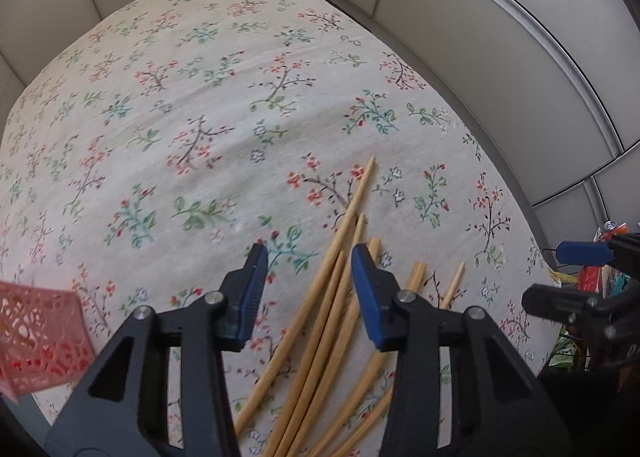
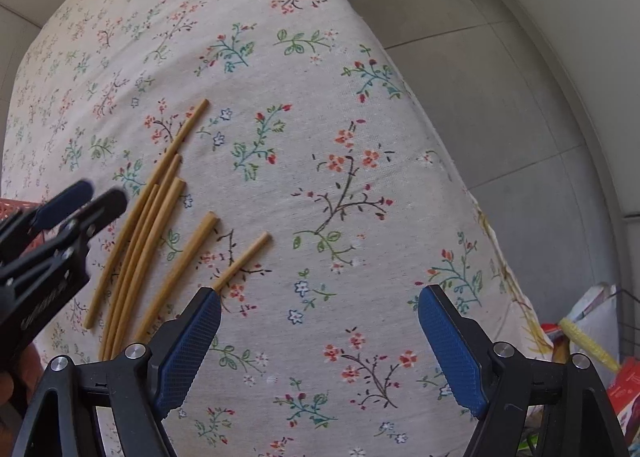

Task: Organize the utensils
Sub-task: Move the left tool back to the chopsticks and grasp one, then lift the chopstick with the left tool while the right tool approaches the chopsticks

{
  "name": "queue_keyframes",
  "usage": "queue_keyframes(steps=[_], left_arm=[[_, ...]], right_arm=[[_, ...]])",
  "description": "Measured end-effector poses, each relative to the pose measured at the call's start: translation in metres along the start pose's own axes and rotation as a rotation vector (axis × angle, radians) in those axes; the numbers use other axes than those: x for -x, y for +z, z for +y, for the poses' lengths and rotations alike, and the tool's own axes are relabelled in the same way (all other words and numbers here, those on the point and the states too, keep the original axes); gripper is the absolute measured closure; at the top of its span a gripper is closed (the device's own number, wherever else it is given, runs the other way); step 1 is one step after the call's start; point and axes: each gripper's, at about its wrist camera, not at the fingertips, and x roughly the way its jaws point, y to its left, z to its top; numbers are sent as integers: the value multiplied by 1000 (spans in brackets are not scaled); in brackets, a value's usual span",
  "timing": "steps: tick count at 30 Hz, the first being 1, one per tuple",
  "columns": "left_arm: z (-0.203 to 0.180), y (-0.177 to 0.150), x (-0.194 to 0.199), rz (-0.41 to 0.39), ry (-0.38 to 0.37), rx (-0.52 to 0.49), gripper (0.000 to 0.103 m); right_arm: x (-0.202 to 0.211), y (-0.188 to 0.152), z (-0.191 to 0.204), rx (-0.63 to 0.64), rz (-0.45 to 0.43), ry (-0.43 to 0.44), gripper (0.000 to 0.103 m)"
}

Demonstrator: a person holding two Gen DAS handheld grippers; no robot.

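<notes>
Several bamboo chopsticks [image 1: 320,317] lie loosely fanned on the floral tablecloth [image 1: 200,117]. My left gripper [image 1: 310,257] hangs over them, pointing steeply down. Its jaws are partly apart, some sticks run through the gap, and the pads do not press on any. In the right wrist view the same chopsticks [image 2: 148,237] lie at the left, with the left gripper [image 2: 98,193] above them. My right gripper [image 2: 320,295] stands wide open over bare cloth, just right of the nearest stick's end. Its blue pad [image 1: 584,252] shows at the right edge of the left wrist view.
A pink perforated basket [image 1: 36,337] sits at the table's left edge. The table's right edge drops to a grey tiled floor [image 2: 500,97]. Bags and packets [image 2: 592,337] are piled on the floor at the lower right.
</notes>
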Motion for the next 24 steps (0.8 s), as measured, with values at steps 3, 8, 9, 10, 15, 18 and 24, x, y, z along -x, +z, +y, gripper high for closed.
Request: queue_keyframes(steps=[3, 8, 9, 10, 15, 18, 24], left_arm=[[-13, 13, -16, 8, -4, -23, 63], [-28, 26, -30, -2, 20, -41, 66], [-31, 27, -31, -4, 32, -52, 67], [-33, 27, -31, -7, 45, -61, 69], [-28, 28, -29, -1, 73, -45, 93], [-15, 27, -27, 10, 86, -15, 94], [10, 16, -17, -15, 124, 41, 95]], right_arm=[[0, 1, 0, 4, 0, 0, 18], [1, 3, -2, 0, -2, 9, 18], [1, 3, -2, -2, -2, 10, 18], [1, 4, -3, -4, 0, 10, 18], [-1, 5, -3, -14, 5, 12, 18], [-3, 4, -2, -15, 13, 18, 18], [-8, 4, 5, -15, 30, 47, 18]])
